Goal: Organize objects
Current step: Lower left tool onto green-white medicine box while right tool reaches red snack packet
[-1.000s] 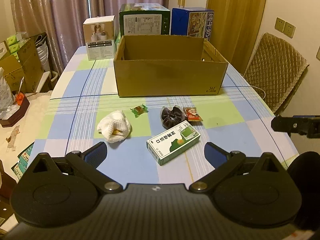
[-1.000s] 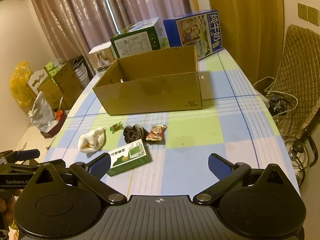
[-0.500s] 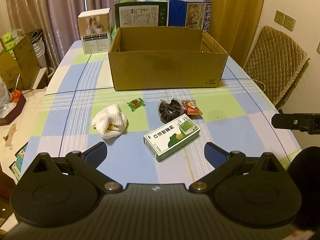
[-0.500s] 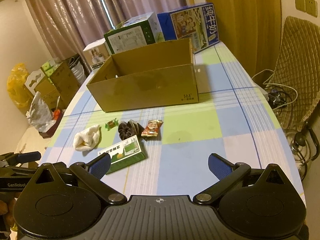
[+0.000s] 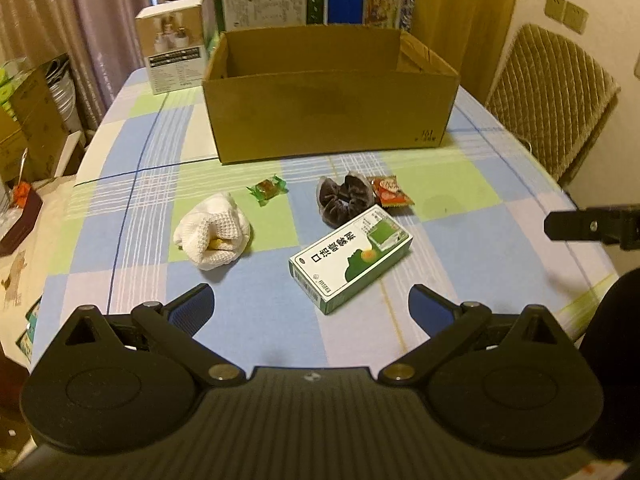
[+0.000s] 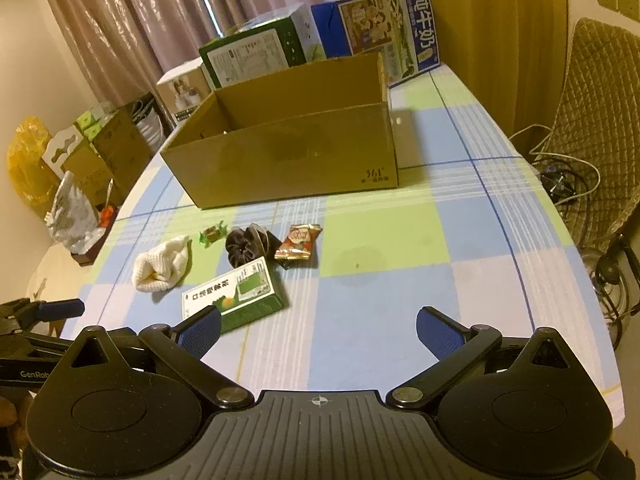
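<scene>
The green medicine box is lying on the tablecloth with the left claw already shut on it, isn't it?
Not quite: the green medicine box does lie on the tablecloth, but the left claw is open, holding nothing, as the left wrist view shows.

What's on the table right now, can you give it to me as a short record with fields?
container: open cardboard box, nothing visible inside
loose items: white cloth, green candy, dark scrunchie, red snack packet, green medicine box
item placement: all on the checked tablecloth, in front of the box
left gripper: open, holding nothing
right gripper: open, holding nothing
behind box: three printed cartons
</scene>
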A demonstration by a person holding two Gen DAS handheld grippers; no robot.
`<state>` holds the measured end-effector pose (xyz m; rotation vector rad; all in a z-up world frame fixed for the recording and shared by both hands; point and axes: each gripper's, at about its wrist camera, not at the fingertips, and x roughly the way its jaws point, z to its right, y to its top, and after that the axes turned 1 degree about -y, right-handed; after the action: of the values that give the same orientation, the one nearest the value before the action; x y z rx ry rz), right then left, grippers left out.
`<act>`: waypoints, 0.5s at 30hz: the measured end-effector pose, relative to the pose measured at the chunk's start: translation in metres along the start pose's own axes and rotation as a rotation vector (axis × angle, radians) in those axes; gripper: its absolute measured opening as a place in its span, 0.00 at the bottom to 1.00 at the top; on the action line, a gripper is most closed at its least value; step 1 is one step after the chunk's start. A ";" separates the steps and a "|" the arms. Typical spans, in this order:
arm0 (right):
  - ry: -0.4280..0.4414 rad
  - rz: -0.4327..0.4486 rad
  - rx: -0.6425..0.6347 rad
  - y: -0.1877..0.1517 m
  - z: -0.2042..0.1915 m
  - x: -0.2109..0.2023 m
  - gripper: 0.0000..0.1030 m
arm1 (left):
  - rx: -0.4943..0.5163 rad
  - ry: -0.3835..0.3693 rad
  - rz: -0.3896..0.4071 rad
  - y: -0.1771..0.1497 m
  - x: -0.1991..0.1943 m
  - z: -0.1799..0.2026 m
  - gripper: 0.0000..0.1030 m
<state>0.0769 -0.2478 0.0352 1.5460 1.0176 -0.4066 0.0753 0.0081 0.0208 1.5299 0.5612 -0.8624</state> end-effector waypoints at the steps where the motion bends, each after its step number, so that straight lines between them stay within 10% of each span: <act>1: -0.001 -0.004 -0.003 0.000 0.001 0.003 0.98 | 0.018 -0.003 -0.005 0.000 0.004 0.000 0.98; 15: -0.016 -0.057 -0.007 0.014 0.014 0.059 0.98 | 0.387 -0.141 -0.048 0.025 0.088 0.020 0.85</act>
<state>0.1249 -0.2377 -0.0036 1.5084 1.0516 -0.4538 0.1438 -0.0263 -0.0322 1.7905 0.3408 -1.1552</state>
